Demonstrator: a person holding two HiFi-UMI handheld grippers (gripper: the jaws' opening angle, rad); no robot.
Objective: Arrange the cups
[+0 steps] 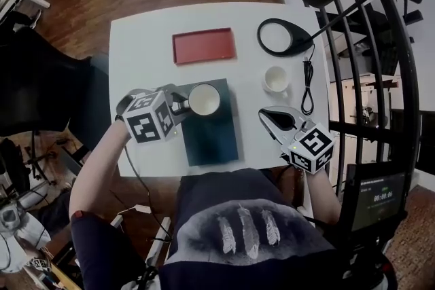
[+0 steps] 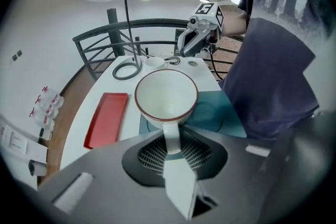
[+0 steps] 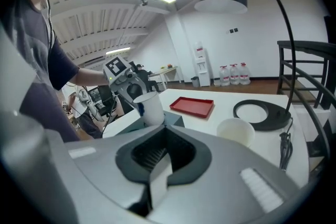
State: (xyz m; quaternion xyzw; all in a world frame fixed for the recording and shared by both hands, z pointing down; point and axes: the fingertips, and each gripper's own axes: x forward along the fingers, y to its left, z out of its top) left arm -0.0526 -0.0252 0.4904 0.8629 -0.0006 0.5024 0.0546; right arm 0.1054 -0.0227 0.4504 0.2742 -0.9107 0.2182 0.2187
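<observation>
A white cup with a dark red rim (image 1: 204,98) is over the far left part of the teal mat (image 1: 214,132). My left gripper (image 1: 182,104) is shut on its handle (image 2: 171,136), and the empty bowl (image 2: 166,98) faces the left gripper view. From the right gripper view the same cup (image 3: 148,107) looks upright. A second, plain white cup (image 1: 276,78) stands on the table to the right, also in the right gripper view (image 3: 235,131). My right gripper (image 1: 275,120) hovers near the table's front right, shut with nothing in it (image 3: 157,178).
A red tray (image 1: 204,45) lies on the white table (image 1: 136,51) behind the mat. A black desk lamp's ring base (image 1: 284,36) sits at the back right, its cable (image 1: 307,88) trailing past the plain cup. A black railing (image 1: 380,78) borders the table's right side.
</observation>
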